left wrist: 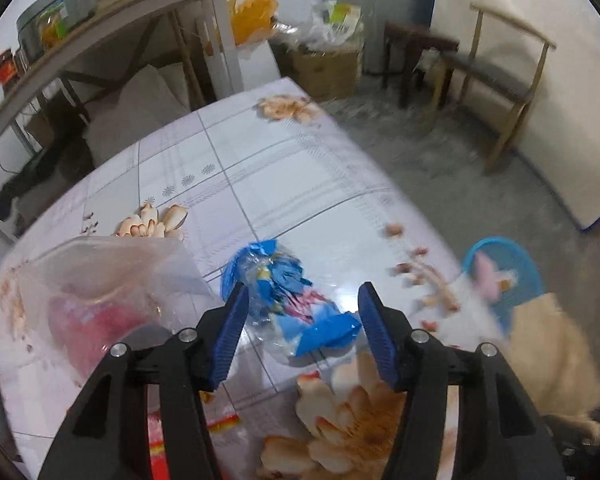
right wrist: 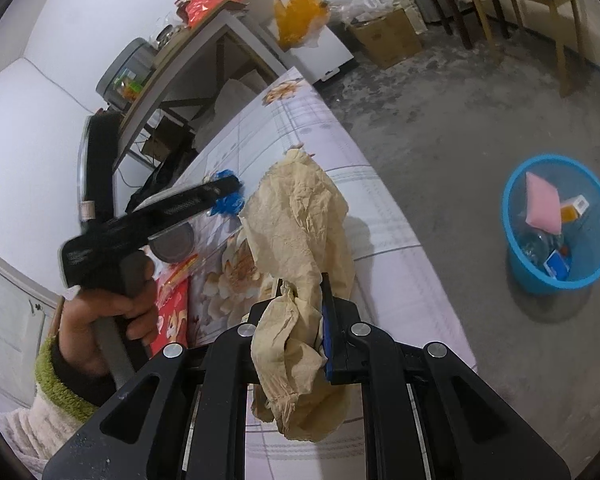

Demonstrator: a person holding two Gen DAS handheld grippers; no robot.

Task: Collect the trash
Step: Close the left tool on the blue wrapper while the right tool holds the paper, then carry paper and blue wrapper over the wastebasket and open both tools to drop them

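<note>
Left gripper (left wrist: 304, 316), jaws apart, straddles the crumpled blue-and-clear plastic wrapper (left wrist: 288, 300) at lower centre, which may slip sideways; right gripper (right wrist: 300, 312), clamped on the tan paper napkin (right wrist: 300, 232), could shed its loose hanging folds.

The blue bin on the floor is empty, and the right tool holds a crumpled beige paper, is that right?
Not quite. The blue bin is not empty: the right wrist view shows a pink packet and other trash inside. The right tool does hold the crumpled beige paper.
</note>
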